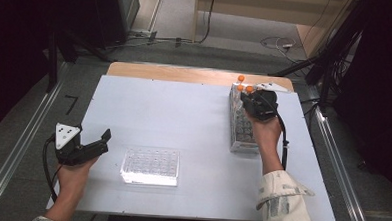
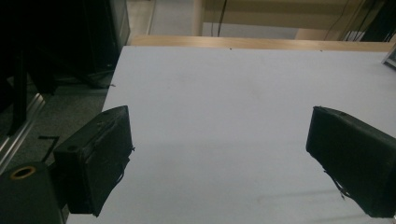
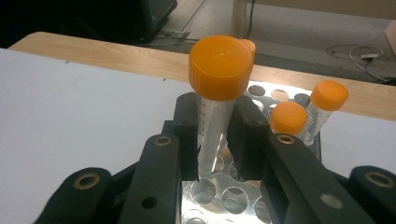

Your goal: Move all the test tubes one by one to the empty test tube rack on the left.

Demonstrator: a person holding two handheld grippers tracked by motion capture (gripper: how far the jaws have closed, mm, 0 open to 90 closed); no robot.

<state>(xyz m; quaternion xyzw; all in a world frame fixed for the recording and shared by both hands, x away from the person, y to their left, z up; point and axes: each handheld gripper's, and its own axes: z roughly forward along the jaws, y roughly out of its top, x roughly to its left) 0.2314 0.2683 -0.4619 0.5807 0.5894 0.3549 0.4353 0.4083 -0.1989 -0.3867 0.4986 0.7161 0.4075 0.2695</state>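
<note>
lifting an orange-capped tube (image 3: pixel 215 100) clear of the tube rack (image 3: pixel 219 196), right gripper (image 3: pixel 215 140) clamped on it; next it likely needs carrying off upright; left gripper (image 1: pixel 90 143) waits, jaws apart.

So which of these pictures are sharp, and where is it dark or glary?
High view: soft overall, dim surroundings, and the clear plastic well plate glares white on the pale table. Left gripper view: the two black jaws look dark and slightly blurred, casting faint shadows. Right gripper view: the orange-capped clear tube in the right gripper is sharp, and the clear perforated rack below shines bright.
</note>
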